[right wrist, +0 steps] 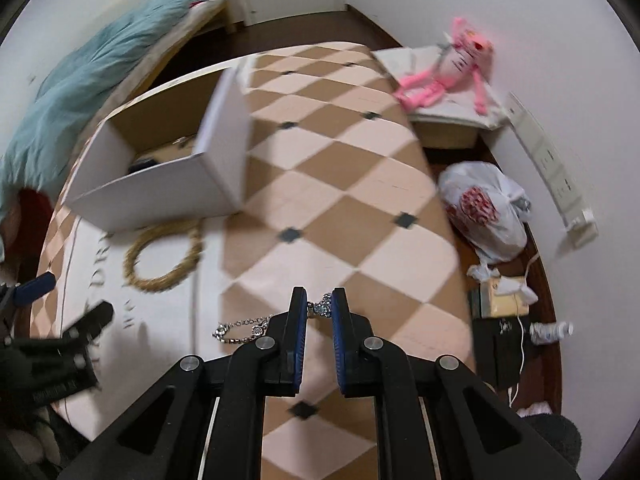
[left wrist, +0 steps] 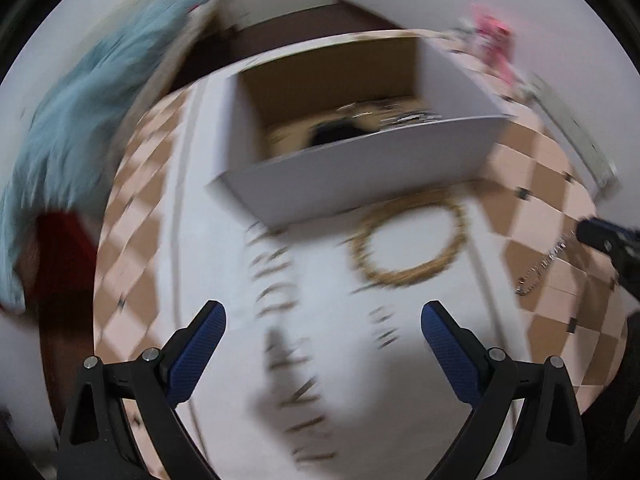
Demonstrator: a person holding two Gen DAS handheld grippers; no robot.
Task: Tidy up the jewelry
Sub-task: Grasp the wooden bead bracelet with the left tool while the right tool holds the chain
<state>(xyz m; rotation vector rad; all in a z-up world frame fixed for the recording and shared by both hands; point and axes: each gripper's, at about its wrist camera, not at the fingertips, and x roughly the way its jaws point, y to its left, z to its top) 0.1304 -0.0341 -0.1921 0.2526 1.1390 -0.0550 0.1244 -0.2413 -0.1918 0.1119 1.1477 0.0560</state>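
Right wrist view: the right hand-held gripper (right wrist: 319,305) is closing nearly all the way, its two blue pads pinching a silver chain bracelet (right wrist: 256,326) near one end, where a pale stone link is sitting between the tips.
Where the bracelet is: the rest of it is trailing out to the left of the fingers over the checked table (right wrist: 352,184); whether it is hanging or lying there I cannot tell.
How it is looking: thin silvery links with small sparkling settings, slightly blurred.
How it will handle: judging by its build, it is light, limp and slippery, so it is likely swinging and sagging under any motion; a firm hold on a chunky setting rather than a bare link seems safest.
Left wrist view: the left hand-held gripper (left wrist: 323,322) is standing wide open with nothing between its pads, hovering over white printed paper (left wrist: 328,360).
Gold ring: a braided golden loop (left wrist: 410,240) is lying ahead of the left fingers, just before the box.
Box: a white cardboard box (left wrist: 360,172) is sitting further ahead, open-topped, with dark and metallic pieces inside, too blurred to name.
Likely destination: the box, ahead and to the left of the right fingers.
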